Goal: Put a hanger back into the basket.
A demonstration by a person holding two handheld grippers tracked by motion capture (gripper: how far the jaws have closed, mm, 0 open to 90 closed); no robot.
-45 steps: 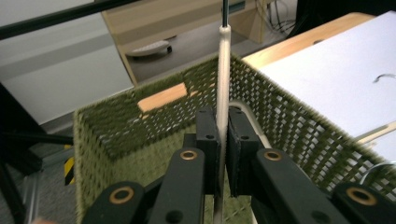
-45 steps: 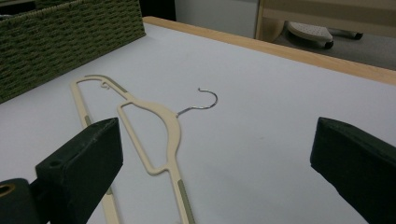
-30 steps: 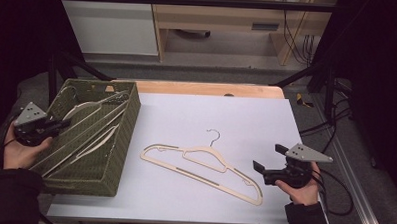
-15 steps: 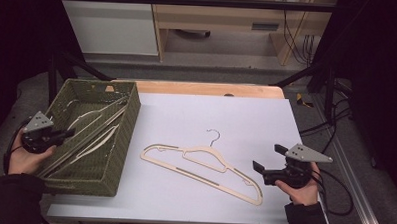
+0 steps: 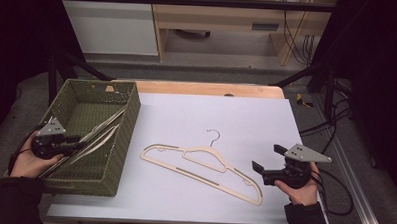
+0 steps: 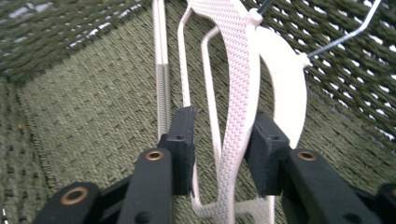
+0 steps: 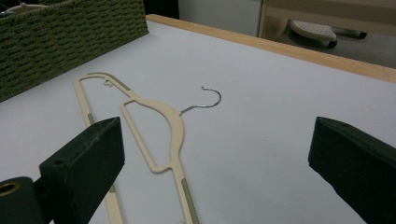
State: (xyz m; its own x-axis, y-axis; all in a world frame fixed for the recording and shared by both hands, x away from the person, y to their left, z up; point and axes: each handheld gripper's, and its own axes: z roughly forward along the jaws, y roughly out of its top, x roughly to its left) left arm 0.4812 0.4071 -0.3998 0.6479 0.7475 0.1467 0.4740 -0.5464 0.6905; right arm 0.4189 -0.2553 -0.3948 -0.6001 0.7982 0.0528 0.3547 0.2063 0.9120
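Note:
A white hanger (image 6: 238, 70) with a metal hook lies in the green woven basket (image 5: 128, 124) beside another hanger (image 5: 103, 128). My left gripper (image 5: 80, 144) reaches in over the basket's left wall. Its jaws have just been opening. In the left gripper view the white hanger runs between the pads (image 6: 184, 140) of that gripper (image 6: 224, 135), with a gap on one side. A beige hanger (image 5: 204, 165) lies flat on the white table top. My right gripper (image 5: 258, 170) rests just right of its lower end, jaws wide apart and nothing between them; the beige hanger (image 7: 175, 130) lies ahead of this gripper (image 7: 219, 149).
The white table top (image 5: 246, 118) has a wooden strip along its far edge (image 5: 207, 88). Black frame bars (image 5: 308, 76) rise at the back corners. Cables (image 5: 333, 197) trail off the right side.
My left hand has sunk and come nearer, laying the white hanger down into the basket. Its jaws have parted. The right hand and the beige hanger have stayed put.

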